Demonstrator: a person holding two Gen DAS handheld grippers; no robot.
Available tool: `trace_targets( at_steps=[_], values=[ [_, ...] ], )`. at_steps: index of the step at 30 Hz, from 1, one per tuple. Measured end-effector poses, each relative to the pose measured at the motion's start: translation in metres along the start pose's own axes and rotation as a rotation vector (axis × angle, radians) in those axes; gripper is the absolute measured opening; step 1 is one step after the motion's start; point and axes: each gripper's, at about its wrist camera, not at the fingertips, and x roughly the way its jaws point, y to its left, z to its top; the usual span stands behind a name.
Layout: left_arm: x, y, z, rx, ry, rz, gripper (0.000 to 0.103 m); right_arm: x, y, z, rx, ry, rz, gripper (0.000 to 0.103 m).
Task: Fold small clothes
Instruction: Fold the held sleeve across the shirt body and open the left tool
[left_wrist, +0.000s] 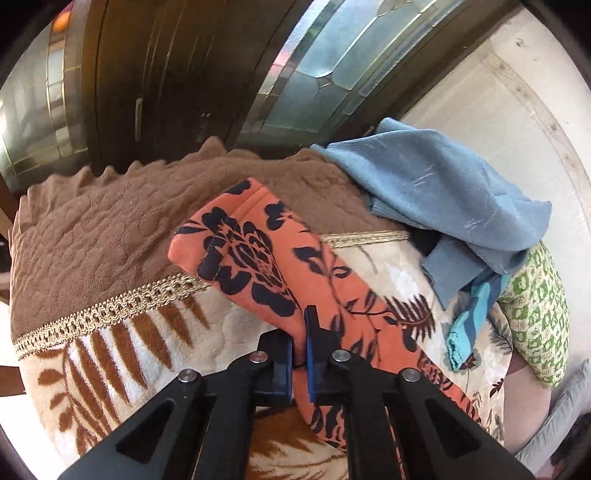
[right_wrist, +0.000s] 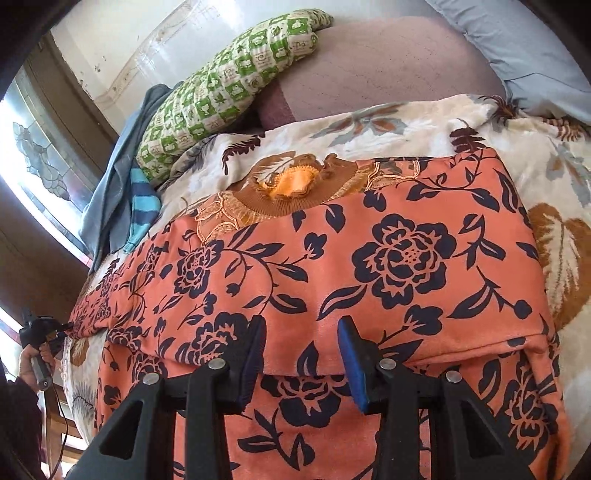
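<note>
An orange garment with dark blue flowers (right_wrist: 369, 266) lies spread on the leaf-patterned blanket (right_wrist: 424, 122), its brown ruffled collar (right_wrist: 295, 188) at the far side. My right gripper (right_wrist: 301, 343) is open just above the garment's near folded edge, holding nothing. My left gripper (left_wrist: 300, 343) is shut on the edge of the garment's sleeve (left_wrist: 258, 254), which stretches away over the blanket (left_wrist: 122, 347). The left gripper also shows at the left edge of the right wrist view (right_wrist: 55, 326), at the garment's left end.
A blue garment (left_wrist: 443, 192) and a striped blue piece (left_wrist: 469, 317) are heaped by a green patterned pillow (right_wrist: 229, 85). A brown bedcover (left_wrist: 110, 229) lies at the bed's end. A dark wooden door (left_wrist: 166, 74) and glass panels stand behind.
</note>
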Motion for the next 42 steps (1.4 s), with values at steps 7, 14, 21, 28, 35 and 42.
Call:
trace_targets(
  at_steps=[7,14,21,28,35,42],
  values=[
    [-0.058,-0.108,-0.026,0.269,-0.027,-0.13,0.005,-0.023,-0.016,0.009,0.099,-0.02,0.054,0.043],
    [-0.097,-0.241,-0.125,0.589,0.034,-0.261,0.005,-0.056,-0.031,0.023,0.144,-0.092,0.08,0.043],
    [-0.09,-0.362,-0.254,0.805,0.176,-0.384,0.005,-0.083,-0.08,0.039,0.291,-0.169,0.086,0.043],
    [-0.063,-0.432,-0.398,0.96,0.393,-0.438,0.005,-0.101,-0.131,0.05,0.408,-0.243,0.031,0.043],
    [-0.045,-0.44,-0.435,1.01,0.51,-0.436,0.061,-0.117,-0.173,0.048,0.559,-0.278,0.068,0.057],
    [-0.072,-0.438,-0.391,0.937,0.444,-0.613,0.078,-0.1,-0.154,0.052,0.496,-0.219,0.075,0.057]
  ],
)
